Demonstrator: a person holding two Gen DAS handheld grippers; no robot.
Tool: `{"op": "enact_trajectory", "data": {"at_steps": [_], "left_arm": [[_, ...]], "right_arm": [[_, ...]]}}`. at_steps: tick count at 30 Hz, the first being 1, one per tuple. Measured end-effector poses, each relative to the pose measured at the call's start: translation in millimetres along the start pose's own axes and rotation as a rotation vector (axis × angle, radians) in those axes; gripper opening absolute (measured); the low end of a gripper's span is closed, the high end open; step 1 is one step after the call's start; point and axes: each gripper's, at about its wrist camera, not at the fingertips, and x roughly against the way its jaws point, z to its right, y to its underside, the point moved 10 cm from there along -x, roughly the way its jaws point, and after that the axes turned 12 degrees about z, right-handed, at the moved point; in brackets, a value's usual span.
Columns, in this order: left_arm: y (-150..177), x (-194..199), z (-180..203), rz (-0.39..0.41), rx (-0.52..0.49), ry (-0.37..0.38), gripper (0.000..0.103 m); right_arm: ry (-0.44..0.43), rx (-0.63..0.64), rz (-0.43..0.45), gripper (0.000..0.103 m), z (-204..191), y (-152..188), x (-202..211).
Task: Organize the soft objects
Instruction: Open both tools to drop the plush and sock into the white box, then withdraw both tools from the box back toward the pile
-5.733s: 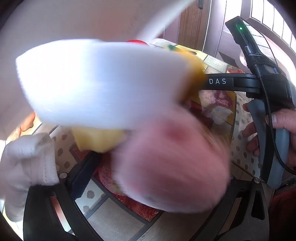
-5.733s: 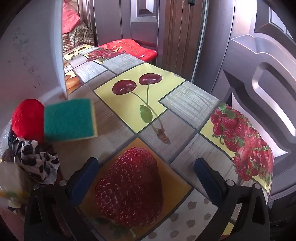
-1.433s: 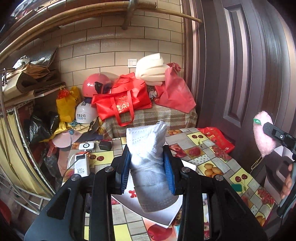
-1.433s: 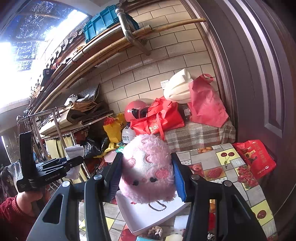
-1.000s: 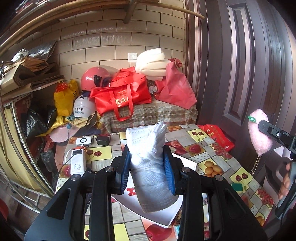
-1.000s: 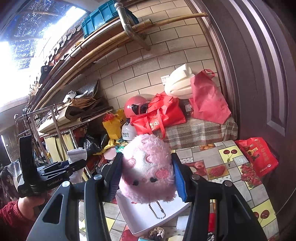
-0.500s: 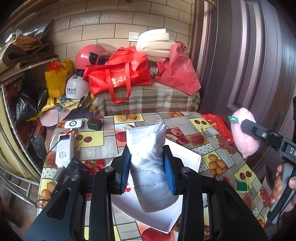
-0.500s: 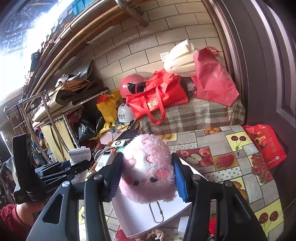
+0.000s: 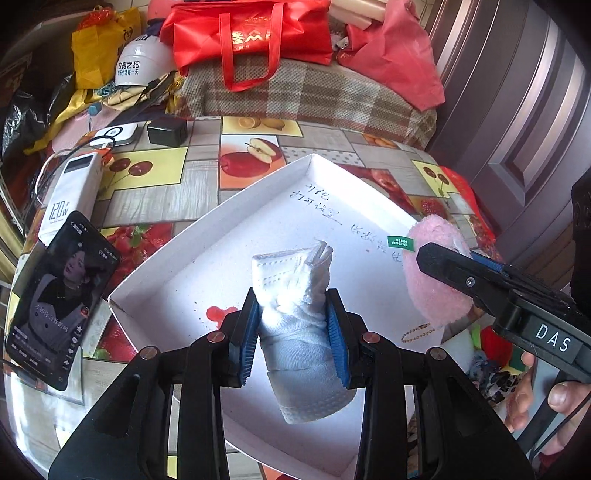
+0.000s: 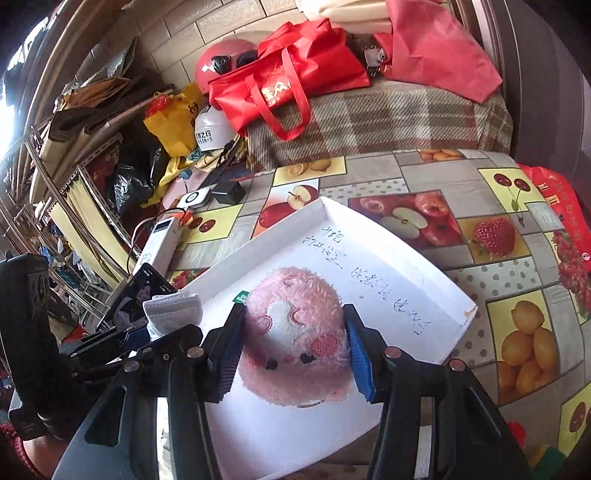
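My left gripper [image 9: 293, 334] is shut on a rolled white cloth bundle [image 9: 295, 295] and holds it over the shallow white box [image 9: 184, 243] on the fruit-print table. My right gripper [image 10: 293, 352] is shut on a pink plush toy [image 10: 295, 332] with a stitched face, held over the same white box [image 10: 406, 273]. In the left wrist view the pink plush toy [image 9: 436, 280] and right gripper show at the right, over the box's right side. In the right wrist view the white cloth bundle [image 10: 173, 310] and left gripper show at the left.
A phone [image 9: 62, 295] with a lit screen and a white power bank [image 9: 70, 195] lie left of the box. A black charger [image 9: 166, 131] sits beyond. Red bags [image 9: 251, 33] and helmets crowd the plaid-covered bench behind. A small pile of soft items [image 9: 491, 365] lies at the right.
Both grippers have tipped down and come closer to the white box, each still holding its object. The box now fills the middle of both views.
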Motion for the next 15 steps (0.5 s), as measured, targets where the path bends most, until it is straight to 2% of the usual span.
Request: {"op": "enact_trajectory", "data": {"at_steps": [4, 5, 6, 7, 8, 9, 15], "left_arm": [[0.9, -10.8, -9.2, -0.008, -0.010, -0.056, 0.036], [-0.2, -11.6, -12.5, 0.001, -0.015, -0.068, 0.038], [-0.7, -11.9, -14.8, 0.006, -0.020, -0.082, 0.053], [-1.7, -12.0, -19.0, 0.011, -0.022, -0.104, 0.069], [-2.5, -11.4, -22.6, 0.019, -0.021, -0.124, 0.099], [-3.1, -10.7, -25.6, 0.025, -0.017, -0.134, 0.103], [-1.6, -2.3, -31.3, 0.034, 0.006, -0.136, 0.103]], "right_arm": [[0.019, -0.011, -0.015, 0.063, 5.6, 2.2, -13.3], [0.022, -0.001, -0.024, 0.082, 5.7, 2.3, -15.5], [0.032, 0.014, -0.023, 0.096, 6.1, 2.2, -16.1], [0.046, 0.034, -0.016, 0.103, 6.6, 1.4, -15.4], [0.060, 0.055, -0.003, 0.103, 6.7, -0.1, -13.9], [0.076, 0.073, 0.006, 0.103, 6.7, -1.9, -13.1], [0.096, 0.084, 0.011, 0.103, 7.9, -5.6, -5.8]]}}
